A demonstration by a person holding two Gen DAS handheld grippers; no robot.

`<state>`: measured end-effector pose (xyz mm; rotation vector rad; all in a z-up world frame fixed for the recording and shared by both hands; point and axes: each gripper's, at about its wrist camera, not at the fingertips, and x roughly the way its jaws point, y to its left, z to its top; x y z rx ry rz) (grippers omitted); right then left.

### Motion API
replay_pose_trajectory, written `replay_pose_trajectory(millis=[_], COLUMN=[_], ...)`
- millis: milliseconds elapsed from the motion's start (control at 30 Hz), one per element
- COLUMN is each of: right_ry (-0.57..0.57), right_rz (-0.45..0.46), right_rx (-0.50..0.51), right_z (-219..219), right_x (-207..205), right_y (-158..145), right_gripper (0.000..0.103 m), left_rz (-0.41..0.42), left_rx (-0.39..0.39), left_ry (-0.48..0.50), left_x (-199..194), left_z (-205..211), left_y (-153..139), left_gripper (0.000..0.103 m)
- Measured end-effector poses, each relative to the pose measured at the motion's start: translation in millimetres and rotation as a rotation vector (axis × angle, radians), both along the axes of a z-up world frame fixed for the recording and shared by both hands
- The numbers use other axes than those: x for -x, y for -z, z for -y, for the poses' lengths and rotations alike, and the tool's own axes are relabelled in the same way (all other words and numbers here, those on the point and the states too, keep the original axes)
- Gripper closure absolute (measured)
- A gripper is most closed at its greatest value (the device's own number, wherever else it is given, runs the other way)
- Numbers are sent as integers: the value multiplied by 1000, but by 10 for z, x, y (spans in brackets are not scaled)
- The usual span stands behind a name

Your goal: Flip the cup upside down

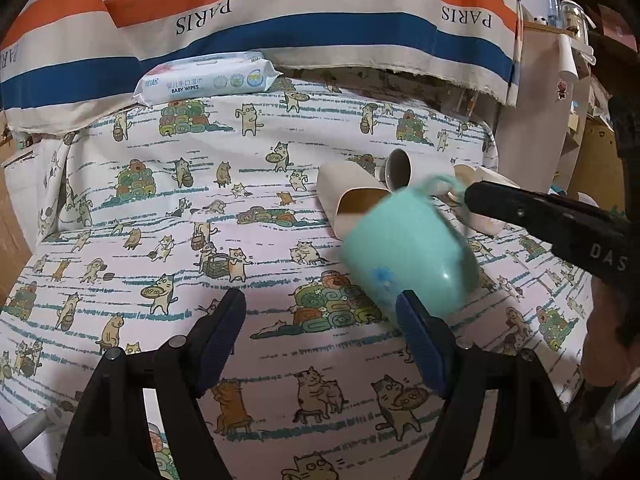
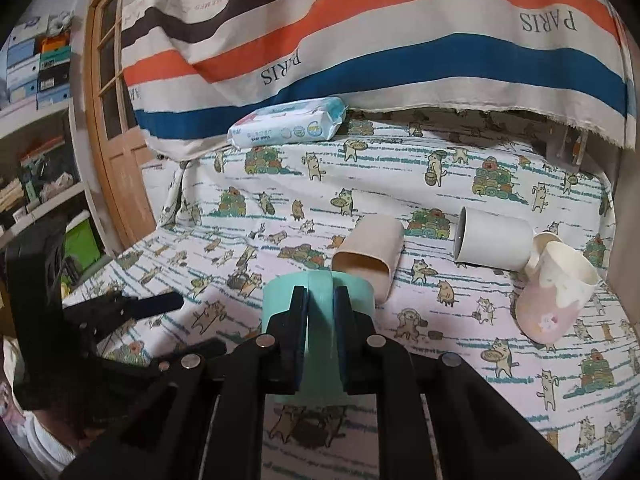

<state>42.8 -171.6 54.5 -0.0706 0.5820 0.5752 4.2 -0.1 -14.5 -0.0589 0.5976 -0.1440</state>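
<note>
right gripper (image 2: 320, 300) jaws clamp the teal cup (image 2: 318, 344) by its handle; only the left wrist view shows the cup tilted, left gripper (image 1: 320, 312) jaws wide beside it

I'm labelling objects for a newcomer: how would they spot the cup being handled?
On the cat-print cloth, below the striped PARIS fabric, four cups sit together. The teal cup is nearest, clamped by the right gripper; the others are beige, white and pink-and-cream.

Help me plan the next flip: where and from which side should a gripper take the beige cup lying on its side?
Grip the beige cup across its side wall at mid-length, coming from above. It lies on the cat-print cloth with its flattened mouth facing the camera, so the flatter sides offer parallel faces. The right gripper is shut on the teal cup; the open left gripper is probably better.
</note>
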Motion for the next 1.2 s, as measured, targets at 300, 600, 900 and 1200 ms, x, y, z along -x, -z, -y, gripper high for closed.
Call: replay_pose_trajectory(millis=[300, 600, 900, 1200], right_ry=[2, 80, 138, 215], right_rz=[-44, -43, -51, -11], right_rx=[-14, -23, -10, -31], right_z=[195, 557, 829, 1238], right_x=[-23, -79, -140, -154], right_y=[142, 223, 297, 262], right_gripper=[90, 90, 90, 90], left_rz=[-8, 1, 0, 5], left_rx=[15, -12, -18, -37], left_ry=[19, 27, 31, 64], left_x=[-69, -64, -86, -166], left_z=[98, 236, 347, 690], left_y=[38, 13, -37, -108], left_gripper=[27, 27, 27, 27])
